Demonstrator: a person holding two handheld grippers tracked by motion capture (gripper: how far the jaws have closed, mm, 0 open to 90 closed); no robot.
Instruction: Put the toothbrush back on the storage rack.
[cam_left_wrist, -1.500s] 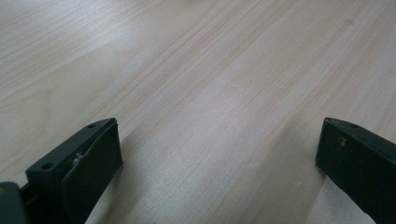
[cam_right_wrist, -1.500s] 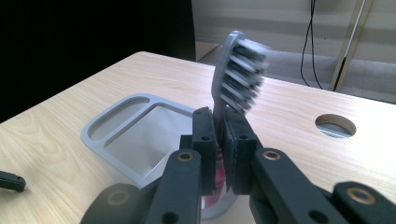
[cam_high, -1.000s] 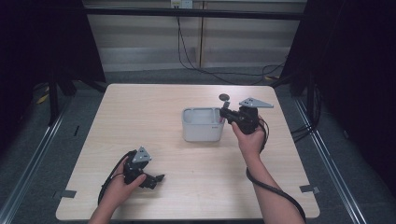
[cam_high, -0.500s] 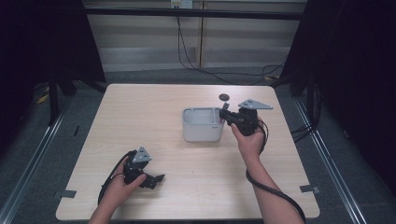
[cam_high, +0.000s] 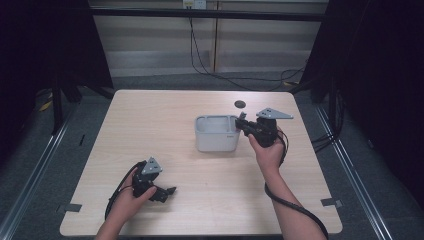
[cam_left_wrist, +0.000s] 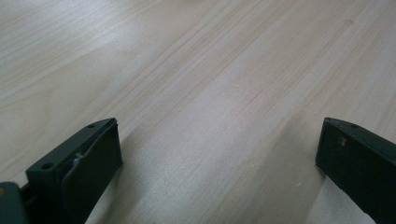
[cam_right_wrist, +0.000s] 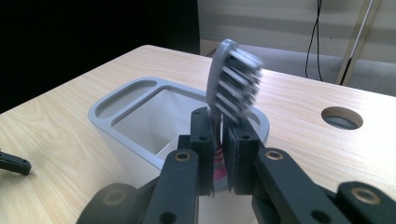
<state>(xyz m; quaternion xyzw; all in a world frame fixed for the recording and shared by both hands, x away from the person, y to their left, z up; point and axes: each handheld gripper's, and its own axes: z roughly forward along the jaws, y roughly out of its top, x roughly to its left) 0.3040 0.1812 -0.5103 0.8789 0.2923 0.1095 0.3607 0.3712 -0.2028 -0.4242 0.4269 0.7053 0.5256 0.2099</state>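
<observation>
Two sets of tongs work a pale wooden tabletop (cam_high: 165, 130): the right tongs (cam_right_wrist: 218, 140), held at the right-hand rim of a grey holder (cam_high: 216, 133) near the tabletop's middle, are nearly closed, their jaws pinching the neck of a grey toothbrush (cam_right_wrist: 231, 84) whose bristled head stands upright above them and whose pink part shows between the pads. The holder's open compartments lie just beyond the jaws, and a round hole (cam_right_wrist: 342, 117) in the tabletop sits off to the side. The left tongs (cam_high: 162, 191) rest low at the near left, well apart from the holder, jaws spread wide over bare wood with nothing between them.
</observation>
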